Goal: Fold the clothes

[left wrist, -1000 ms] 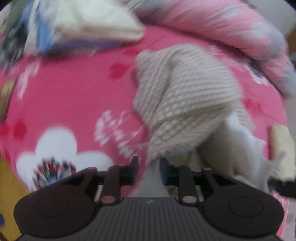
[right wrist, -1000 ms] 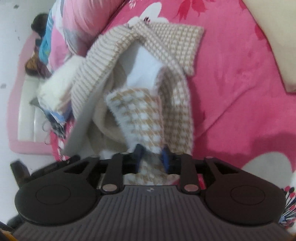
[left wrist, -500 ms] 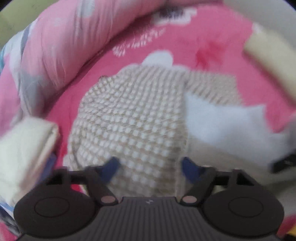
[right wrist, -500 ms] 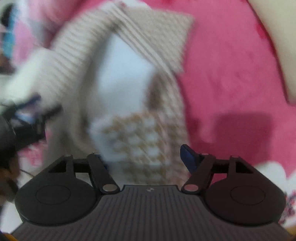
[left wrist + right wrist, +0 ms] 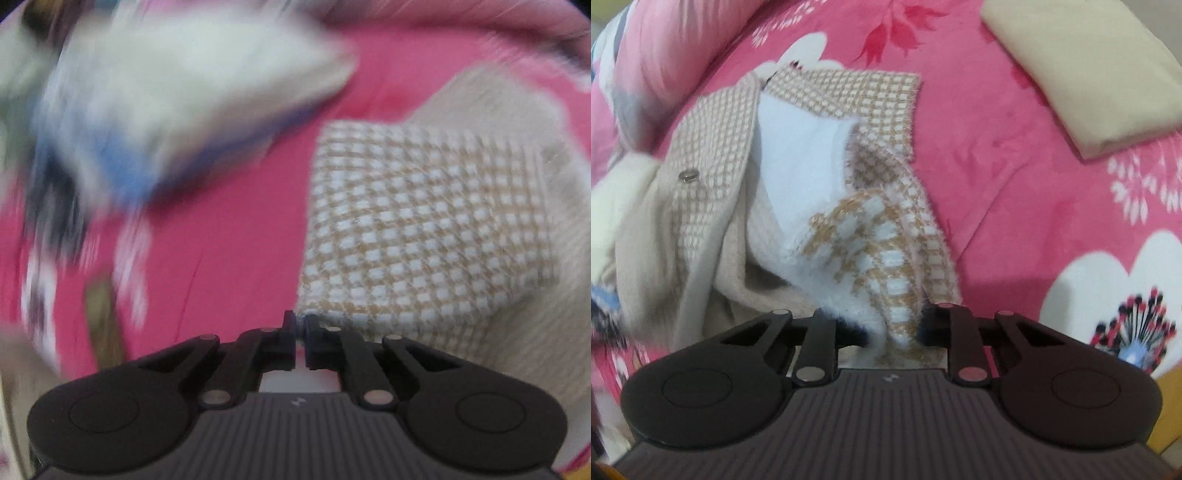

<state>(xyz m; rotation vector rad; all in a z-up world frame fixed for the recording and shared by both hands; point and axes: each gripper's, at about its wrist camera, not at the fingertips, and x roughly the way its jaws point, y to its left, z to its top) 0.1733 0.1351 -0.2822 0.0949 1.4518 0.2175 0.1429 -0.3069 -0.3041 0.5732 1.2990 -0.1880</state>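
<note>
Beige-and-white checked knit garment [image 5: 849, 177], one, crumpled on pink flowered fleece blanket [image 5: 1015, 155]; folded cream cloth [image 5: 1089, 74], one, well apart at blanket's far corner; left tongs [image 5: 300, 325] pressed together at a corner of the checked knit, grip unclear; right tongs [image 5: 892, 328] closing, a fold of the knit pinched between them.

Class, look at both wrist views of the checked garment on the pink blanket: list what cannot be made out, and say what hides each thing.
1. Left wrist view: the pale and blue pile is smeared by motion blur; its items cannot be told apart.
2. Left wrist view: whether the left gripper pinches the checked garment corner; the tips hide it.
3. Right wrist view: the garment's lower edge, behind the closing right gripper.
4. Right wrist view: the cream folded cloth, cut off by the edge.
</note>
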